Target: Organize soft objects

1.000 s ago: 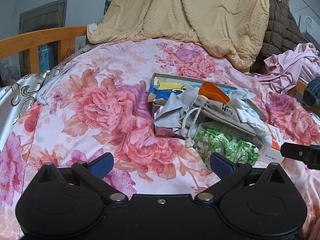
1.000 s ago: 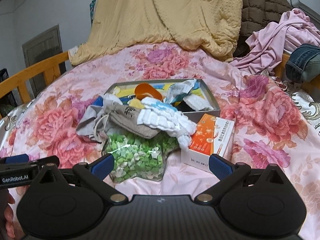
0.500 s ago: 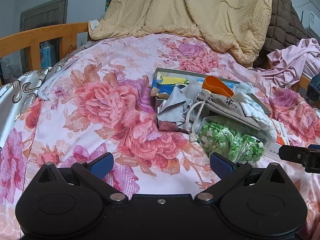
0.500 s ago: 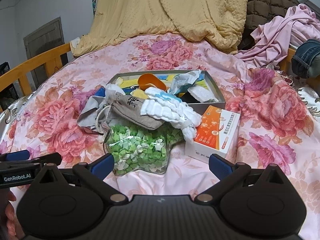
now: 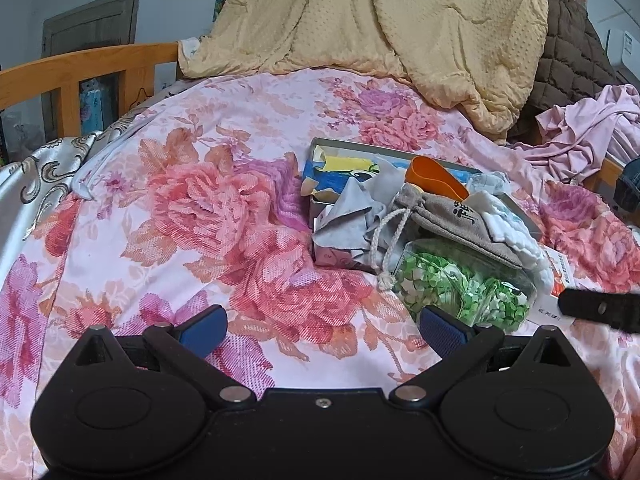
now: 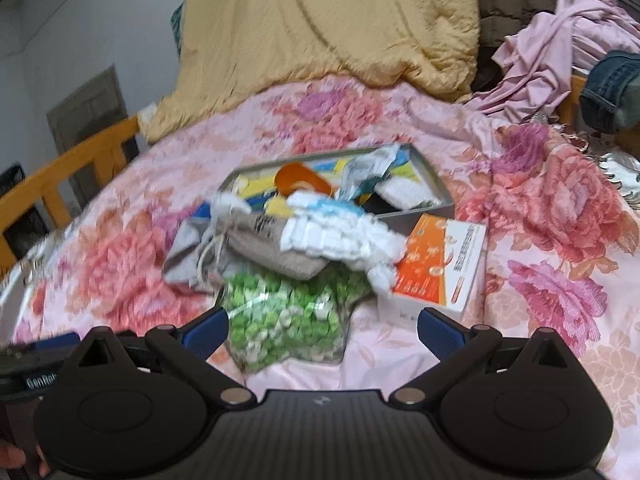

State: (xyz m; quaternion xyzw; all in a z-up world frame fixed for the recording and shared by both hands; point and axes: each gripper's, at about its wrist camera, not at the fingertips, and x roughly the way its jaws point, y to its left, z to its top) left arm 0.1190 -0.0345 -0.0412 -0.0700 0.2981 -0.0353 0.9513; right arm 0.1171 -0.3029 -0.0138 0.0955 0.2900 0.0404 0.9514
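Observation:
A pile lies on the floral bedspread (image 5: 200, 208): a grey drawstring pouch (image 5: 452, 220) (image 6: 276, 240), a white and blue knitted cloth (image 6: 340, 236) (image 5: 516, 232), a grey cloth (image 5: 348, 220) (image 6: 184, 256) and a clear bag of green and white pieces (image 5: 460, 288) (image 6: 288, 312). Behind it is a grey box (image 5: 320, 148) (image 6: 436, 188) holding an orange scoop (image 5: 432, 174) (image 6: 300, 180) and coloured items. My left gripper (image 5: 320, 326) is open and empty over the bedspread, left of the pile. My right gripper (image 6: 322, 326) is open and empty, just before the green bag.
An orange and white carton (image 6: 440, 264) lies right of the pile. A yellow blanket (image 5: 380, 20) and brown quilt (image 5: 568, 52) hang at the back. Pink clothing (image 6: 560, 40) and jeans (image 6: 612, 88) lie at the right. A wooden bed rail (image 5: 80, 72) runs along the left.
Both grippers have moved closer to the pile. The right wrist view has tilted and is blurred by motion. Both stay open and empty.

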